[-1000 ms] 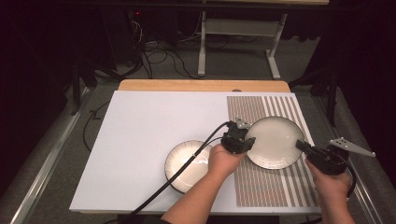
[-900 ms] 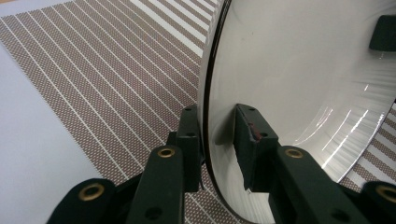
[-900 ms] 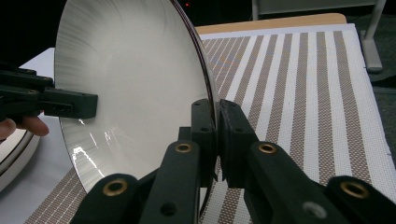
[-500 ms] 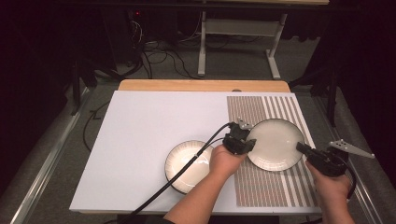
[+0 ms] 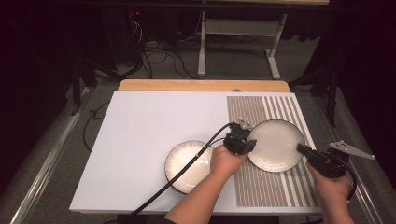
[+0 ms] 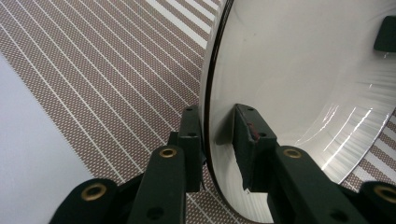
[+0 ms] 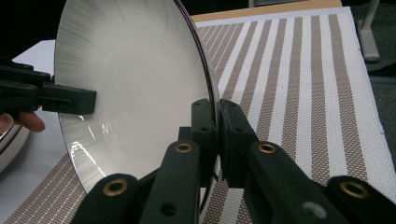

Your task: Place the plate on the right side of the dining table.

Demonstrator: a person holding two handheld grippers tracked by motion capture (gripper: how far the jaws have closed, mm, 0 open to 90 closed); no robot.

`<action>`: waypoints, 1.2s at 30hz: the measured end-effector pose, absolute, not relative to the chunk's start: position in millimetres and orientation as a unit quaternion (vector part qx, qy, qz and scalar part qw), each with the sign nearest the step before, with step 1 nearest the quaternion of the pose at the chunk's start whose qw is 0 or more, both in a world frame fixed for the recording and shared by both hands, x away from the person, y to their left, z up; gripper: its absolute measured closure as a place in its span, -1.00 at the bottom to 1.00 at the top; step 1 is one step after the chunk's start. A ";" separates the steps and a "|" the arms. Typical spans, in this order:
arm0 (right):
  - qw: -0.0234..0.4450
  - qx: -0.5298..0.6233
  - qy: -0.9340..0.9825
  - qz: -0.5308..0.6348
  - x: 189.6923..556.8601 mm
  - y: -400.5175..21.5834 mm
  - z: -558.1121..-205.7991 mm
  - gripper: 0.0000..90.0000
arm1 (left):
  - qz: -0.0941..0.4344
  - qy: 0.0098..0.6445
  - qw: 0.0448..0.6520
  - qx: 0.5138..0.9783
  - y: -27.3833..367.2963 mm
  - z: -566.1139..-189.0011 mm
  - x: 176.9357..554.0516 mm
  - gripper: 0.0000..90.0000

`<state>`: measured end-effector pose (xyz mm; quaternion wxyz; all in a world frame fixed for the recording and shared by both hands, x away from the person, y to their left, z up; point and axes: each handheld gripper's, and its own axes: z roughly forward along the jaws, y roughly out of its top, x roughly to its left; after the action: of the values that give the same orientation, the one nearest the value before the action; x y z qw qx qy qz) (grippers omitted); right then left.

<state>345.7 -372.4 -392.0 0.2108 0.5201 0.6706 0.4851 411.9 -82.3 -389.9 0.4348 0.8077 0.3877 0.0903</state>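
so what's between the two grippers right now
The plate on the striped mat: the left gripper straddles its near-left rim and the right gripper is shut on its right rim, as the high view shows.

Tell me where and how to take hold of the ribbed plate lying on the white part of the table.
Grip the ribbed plate at its thin raised rim, one jaw above, one below. Come in low from its far-left side: it lies flat on the table, and the person's forearm crosses its near-right edge.
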 end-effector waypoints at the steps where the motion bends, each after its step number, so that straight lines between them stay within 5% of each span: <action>1: 0.210 0.520 0.670 0.485 345.8 -372.7 -392.3 0.95 | 0.090 0.388 0.434 0.808 -82.7 -389.6 412.0 0.63; 11: 0.206 0.523 0.669 0.486 346.7 -374.8 -394.0 0.95 | 0.096 0.390 0.430 0.809 -84.9 -389.4 412.5 0.60; 23: 0.214 0.525 0.671 0.478 350.3 -372.5 -393.1 0.95 | 0.136 0.361 0.463 0.798 -52.0 -376.9 401.7 0.05; 36: 0.218 0.528 0.676 0.465 358.6 -369.1 -392.8 0.93 | 0.154 0.349 0.494 0.781 14.9 -366.7 376.8 -0.18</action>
<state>358.6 -369.1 -392.8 0.2181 0.5285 0.6762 0.4646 376.8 14.9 -366.7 0.4937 0.7814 0.3492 0.1542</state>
